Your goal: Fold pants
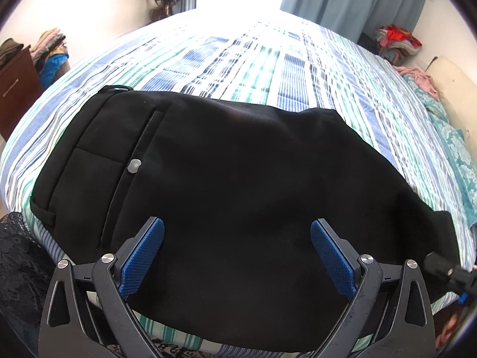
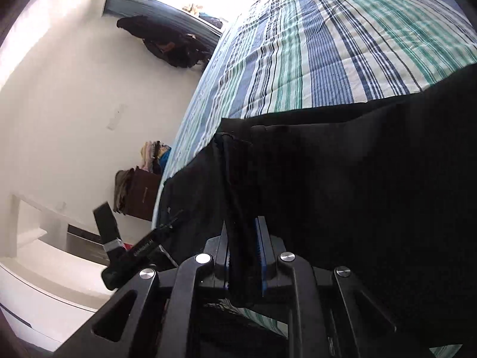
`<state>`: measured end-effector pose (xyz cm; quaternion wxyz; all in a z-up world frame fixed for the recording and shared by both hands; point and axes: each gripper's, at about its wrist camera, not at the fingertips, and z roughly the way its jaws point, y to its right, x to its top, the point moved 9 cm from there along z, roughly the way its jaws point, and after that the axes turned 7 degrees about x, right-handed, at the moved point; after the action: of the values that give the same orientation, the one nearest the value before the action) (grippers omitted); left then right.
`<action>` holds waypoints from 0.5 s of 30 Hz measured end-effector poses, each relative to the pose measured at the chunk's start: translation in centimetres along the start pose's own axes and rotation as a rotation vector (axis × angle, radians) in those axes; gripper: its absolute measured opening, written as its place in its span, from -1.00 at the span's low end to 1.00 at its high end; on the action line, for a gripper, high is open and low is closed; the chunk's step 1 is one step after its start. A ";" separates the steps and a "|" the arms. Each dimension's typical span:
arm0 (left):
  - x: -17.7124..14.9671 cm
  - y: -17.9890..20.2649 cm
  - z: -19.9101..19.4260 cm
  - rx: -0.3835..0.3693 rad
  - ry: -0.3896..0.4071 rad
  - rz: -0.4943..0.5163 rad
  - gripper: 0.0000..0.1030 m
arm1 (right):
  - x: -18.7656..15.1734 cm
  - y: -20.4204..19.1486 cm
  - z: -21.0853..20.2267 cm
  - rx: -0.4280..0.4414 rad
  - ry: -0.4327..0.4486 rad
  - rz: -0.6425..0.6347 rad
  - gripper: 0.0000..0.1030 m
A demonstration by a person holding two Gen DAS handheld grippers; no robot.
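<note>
Black pants [image 1: 226,179] lie folded across the striped bed, waistband to the left, back pocket with a grey button [image 1: 134,165] showing. My left gripper [image 1: 237,232] hovers over the near part of the pants, its blue pads wide apart and empty. In the right wrist view the pants [image 2: 342,164] fill the lower right. My right gripper [image 2: 243,238] is shut on a bunched edge of the black fabric, which stands up between the blue pads. The right gripper's body [image 1: 447,271] shows at the pants' right end in the left wrist view.
The bed has a blue, green and white striped sheet [image 1: 253,59]. A brown dresser [image 1: 15,80] with clothes piled on it stands left of the bed. Curtains [image 1: 351,3] and a bright window are behind. A teal pillow [image 1: 456,155] lies at the right edge.
</note>
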<state>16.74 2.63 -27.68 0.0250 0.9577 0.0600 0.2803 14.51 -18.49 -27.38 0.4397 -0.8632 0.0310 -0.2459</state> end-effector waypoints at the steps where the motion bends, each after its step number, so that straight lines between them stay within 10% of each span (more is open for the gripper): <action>1: 0.0 0.3 -0.2 -0.028 -0.002 -0.004 0.93 | -0.9 -0.5 1.2 -0.059 -0.047 -0.070 -0.17; 3: 0.0 1.3 -1.3 -0.105 -0.003 -0.011 0.93 | -1.7 -2.1 1.3 -0.167 -0.078 -0.246 0.34; 8: -0.7 8.6 -6.2 -0.393 0.021 0.100 0.92 | -3.2 -3.8 -6.1 -0.369 0.071 -0.512 0.76; 15: -5.0 19.8 -4.7 -0.447 -0.149 0.390 0.23 | -5.7 0.3 -15.5 -0.461 0.203 -0.339 0.83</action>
<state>11.96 -17.57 -24.76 0.1852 0.9398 -0.1903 0.2149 2.54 -28.71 -22.27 0.1798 -0.9041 -0.0147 -0.3875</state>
